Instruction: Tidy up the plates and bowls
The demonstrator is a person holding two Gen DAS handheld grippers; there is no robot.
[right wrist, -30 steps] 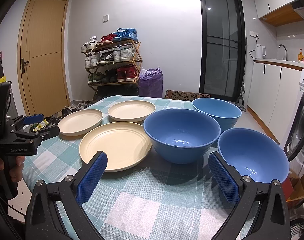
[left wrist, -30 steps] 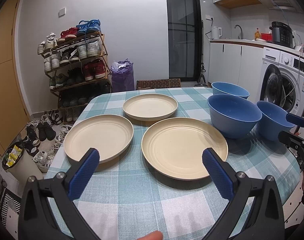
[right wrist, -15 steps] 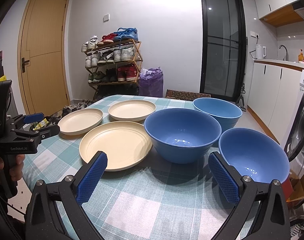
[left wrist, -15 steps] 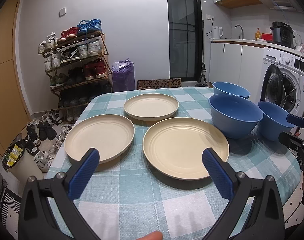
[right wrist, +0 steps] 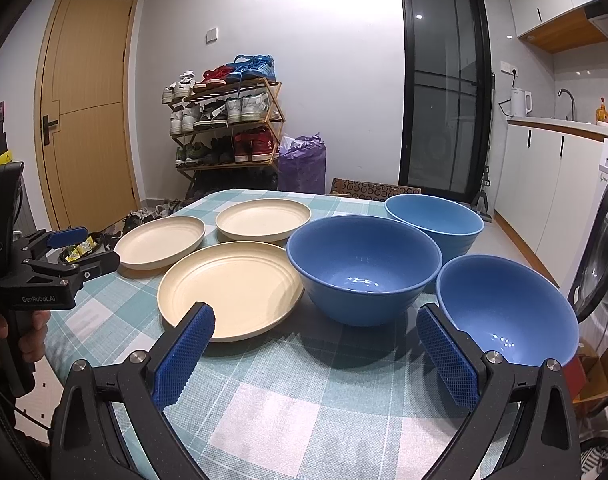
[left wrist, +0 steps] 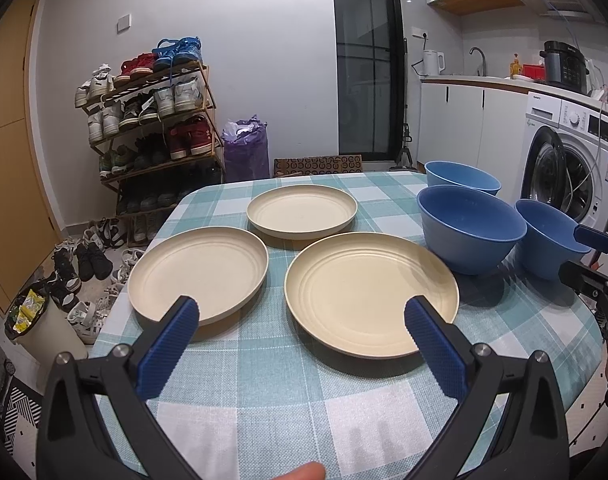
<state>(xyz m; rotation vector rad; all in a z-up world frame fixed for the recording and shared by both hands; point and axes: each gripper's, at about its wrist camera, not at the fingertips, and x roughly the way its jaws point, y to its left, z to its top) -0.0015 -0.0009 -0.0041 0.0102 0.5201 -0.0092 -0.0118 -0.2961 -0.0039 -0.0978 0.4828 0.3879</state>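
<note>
Three round cream plastic plates (left wrist: 371,292) and three blue plastic bowls (right wrist: 364,268) sit separately on the teal checked tabletop (left wrist: 288,392), plates left, bowls right. Left gripper (left wrist: 302,332) and right gripper (right wrist: 316,340) both hover over the near edge, fingers wide apart, holding nothing.

**Plates to your left, bowls to your right**

On the table (left wrist: 264,400) in front of you, three plates sit left of three bowls. The nearest plate (left wrist: 370,294) lies just left of the middle bowl (left wrist: 470,228). Left of it sits a second plate (left wrist: 198,272), and behind both, a third plate (left wrist: 302,210). The far bowl (left wrist: 460,176) stands behind the middle one; the near bowl (right wrist: 508,308) stands to its right. A shoe rack (left wrist: 152,120) stands beyond the table, to the left.
</note>
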